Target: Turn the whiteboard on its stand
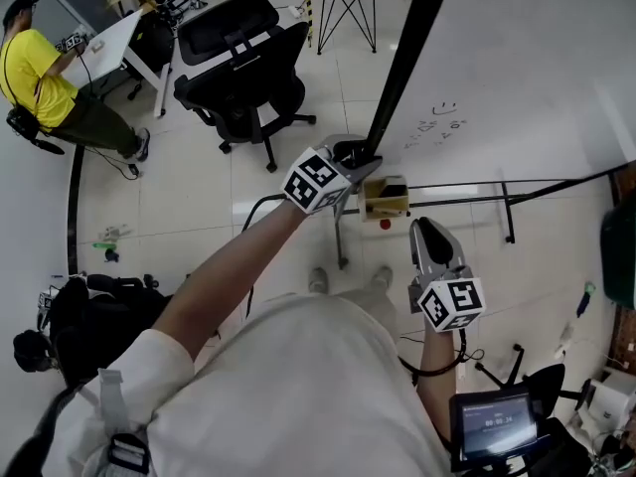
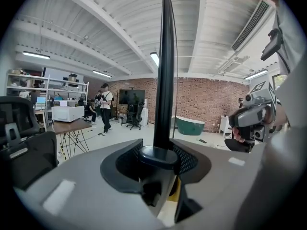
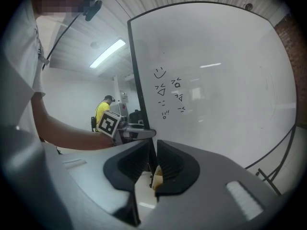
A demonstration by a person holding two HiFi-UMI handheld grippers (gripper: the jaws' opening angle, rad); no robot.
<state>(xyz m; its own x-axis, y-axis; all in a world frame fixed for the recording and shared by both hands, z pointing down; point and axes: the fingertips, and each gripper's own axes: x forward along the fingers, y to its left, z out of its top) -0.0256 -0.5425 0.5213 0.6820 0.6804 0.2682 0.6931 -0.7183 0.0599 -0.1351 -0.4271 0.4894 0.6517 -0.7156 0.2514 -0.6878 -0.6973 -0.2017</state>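
The whiteboard [image 1: 517, 68] is white with a few scribbles and has a black frame edge [image 1: 402, 58]. It fills the upper right of the head view. My left gripper [image 1: 360, 155] is shut on that black edge near its lower corner. In the left gripper view the edge [image 2: 165, 80] rises straight up from between the jaws of my left gripper [image 2: 158, 157]. My right gripper [image 1: 425, 229] hangs lower, in front of the board and off it. The jaws of the right gripper [image 3: 152, 150] stand almost together and hold nothing. The whiteboard [image 3: 216, 80] faces it.
The stand's black crossbar [image 1: 497, 192] and feet run along the floor under the board, with a small wooden box [image 1: 386, 202] on it. A black office chair [image 1: 238, 68] stands behind to the left. A person in yellow [image 1: 40, 78] sits at a desk at the far left.
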